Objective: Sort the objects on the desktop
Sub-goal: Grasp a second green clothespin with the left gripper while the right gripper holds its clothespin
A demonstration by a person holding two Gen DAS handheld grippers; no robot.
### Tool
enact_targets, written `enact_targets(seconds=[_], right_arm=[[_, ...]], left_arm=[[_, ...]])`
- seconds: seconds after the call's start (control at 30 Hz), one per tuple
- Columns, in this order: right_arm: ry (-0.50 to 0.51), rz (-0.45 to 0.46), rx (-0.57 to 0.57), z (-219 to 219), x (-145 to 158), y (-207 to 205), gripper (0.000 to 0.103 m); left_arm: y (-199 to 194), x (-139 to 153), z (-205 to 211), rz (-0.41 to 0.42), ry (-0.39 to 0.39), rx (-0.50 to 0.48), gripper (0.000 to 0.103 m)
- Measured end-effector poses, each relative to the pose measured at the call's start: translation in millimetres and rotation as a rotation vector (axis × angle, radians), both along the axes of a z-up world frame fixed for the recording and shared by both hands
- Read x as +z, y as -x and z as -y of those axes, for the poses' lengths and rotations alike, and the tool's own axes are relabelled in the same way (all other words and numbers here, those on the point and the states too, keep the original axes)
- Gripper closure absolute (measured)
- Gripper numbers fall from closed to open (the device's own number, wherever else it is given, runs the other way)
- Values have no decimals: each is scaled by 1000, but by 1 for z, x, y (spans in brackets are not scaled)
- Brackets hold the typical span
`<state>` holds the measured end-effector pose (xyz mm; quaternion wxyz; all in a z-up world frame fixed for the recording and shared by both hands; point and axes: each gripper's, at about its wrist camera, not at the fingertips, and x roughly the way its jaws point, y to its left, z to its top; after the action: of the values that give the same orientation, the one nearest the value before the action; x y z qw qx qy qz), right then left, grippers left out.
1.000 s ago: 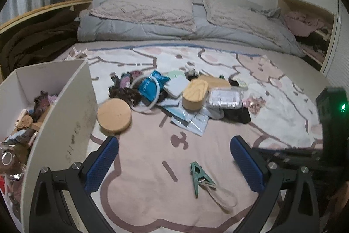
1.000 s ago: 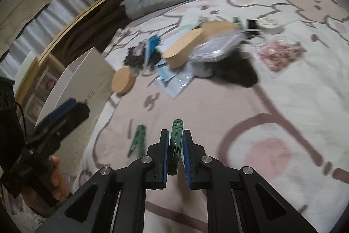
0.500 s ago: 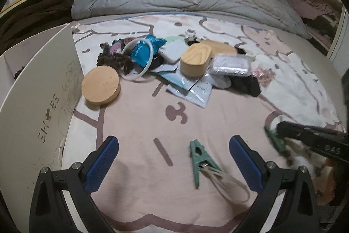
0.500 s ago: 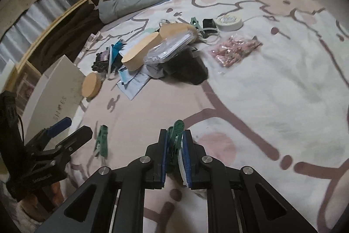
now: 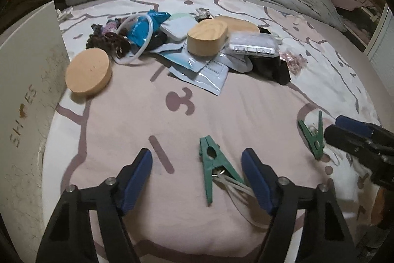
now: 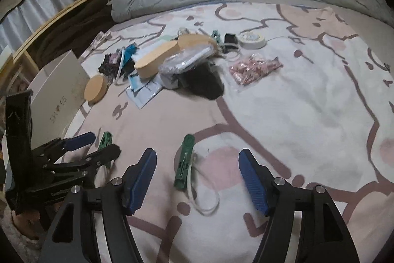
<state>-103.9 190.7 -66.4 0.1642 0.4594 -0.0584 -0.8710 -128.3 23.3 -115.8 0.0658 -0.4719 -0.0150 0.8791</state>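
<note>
On the patterned bedspread (image 5: 246,102), a green clothespin (image 5: 213,165) lies between each wide-open hand-held gripper's fingers.

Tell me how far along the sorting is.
Early. Two green pegs lie apart on the blanket: one in front of the open right gripper, one between the open left gripper's fingers. Nothing is in hand. The pile beside the box is unsorted.
</note>
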Motion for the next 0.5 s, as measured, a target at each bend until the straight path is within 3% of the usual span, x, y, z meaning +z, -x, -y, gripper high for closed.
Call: enact_targets(seconds=[0.17, 0.27, 0.5], right_arm=[[-38, -16, 21, 12, -1, -2, 34], [-69, -23, 39, 19, -4, -2, 56], [-126, -20, 65, 32, -14, -3, 67]], left_arm=[[0, -2, 0, 4, -9, 11, 39], [-1, -2, 1, 2, -2, 11, 45], [-5, -2, -9, -14, 24, -45, 67]])
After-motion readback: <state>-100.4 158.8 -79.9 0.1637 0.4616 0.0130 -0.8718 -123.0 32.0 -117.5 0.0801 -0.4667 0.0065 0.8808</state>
